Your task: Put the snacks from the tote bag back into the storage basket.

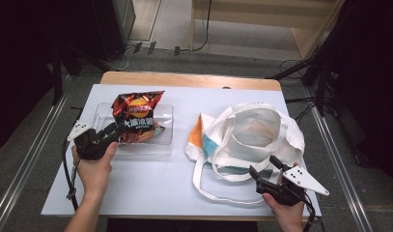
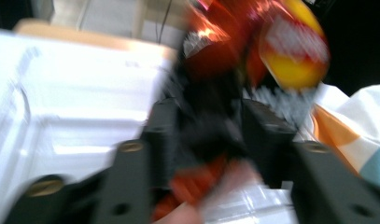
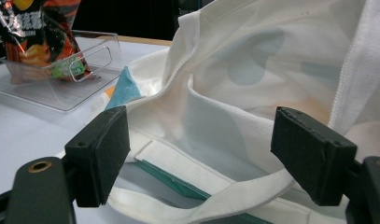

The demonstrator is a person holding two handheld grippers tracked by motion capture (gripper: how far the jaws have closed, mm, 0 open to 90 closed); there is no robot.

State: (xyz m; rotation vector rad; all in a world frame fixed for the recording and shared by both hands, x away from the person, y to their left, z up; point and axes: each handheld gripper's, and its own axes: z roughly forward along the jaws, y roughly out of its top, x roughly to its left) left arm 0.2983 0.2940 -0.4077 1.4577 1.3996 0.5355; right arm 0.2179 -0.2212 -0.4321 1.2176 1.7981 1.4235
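The chip bag (image 1: 136,117), red and black with a yellow logo, stands upright in the clear plastic tray (image 1: 162,140) at about ten o'clock on the bench (image 1: 150,188). The left gripper (image 1: 116,131) reaches it from eight o'clock, its fingers clamped on the bag's lower left corner. In the left gripper view, which is blurred, the bag (image 2: 253,51) rises between the two black fingers (image 2: 162,130), which press on it from either side, and the tray (image 2: 61,135) lies pale beneath.

At three o'clock of the tray, apart from it, lies the white tote bag (image 1: 252,133), with orange and teal patches and its mouth gaping upward; its straps trail toward six o'clock. The right gripper (image 1: 264,166) sits at the tote's five o'clock edge, fingers apart and holding nothing. In the right gripper view the spread fingers (image 3: 101,154) frame the tote (image 3: 253,79) and one white strap (image 3: 234,198) crossing low between them, with the chip bag (image 3: 33,28) and tray (image 3: 80,88) off at ten o'clock.
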